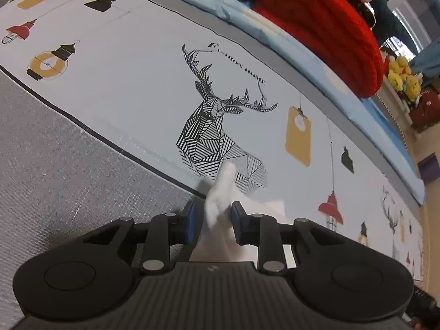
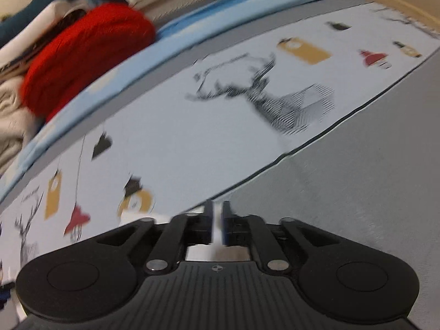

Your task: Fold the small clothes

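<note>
A small white garment [image 1: 220, 195] lies bunched on the printed bed sheet [image 1: 132, 88], right in front of my left gripper [image 1: 213, 220]. The left jaws stand apart on either side of a fold of the white cloth, with gaps on both sides. In the right wrist view, my right gripper [image 2: 218, 225] is nearly closed, with a thin strip of white cloth [image 2: 217, 231] pinched between its jaws. That view is blurred by motion. The rest of the garment is hidden under both grippers.
The sheet has a deer print [image 1: 217, 126] and lamp pictures, with a grey woven part [image 1: 55, 165] beside it. A red knitted item [image 1: 324, 27] and other piled clothes [image 2: 11, 115] lie along a blue-edged mat [image 1: 275, 35] at the far side. Yellow plush toys [image 1: 404, 77] sit beyond.
</note>
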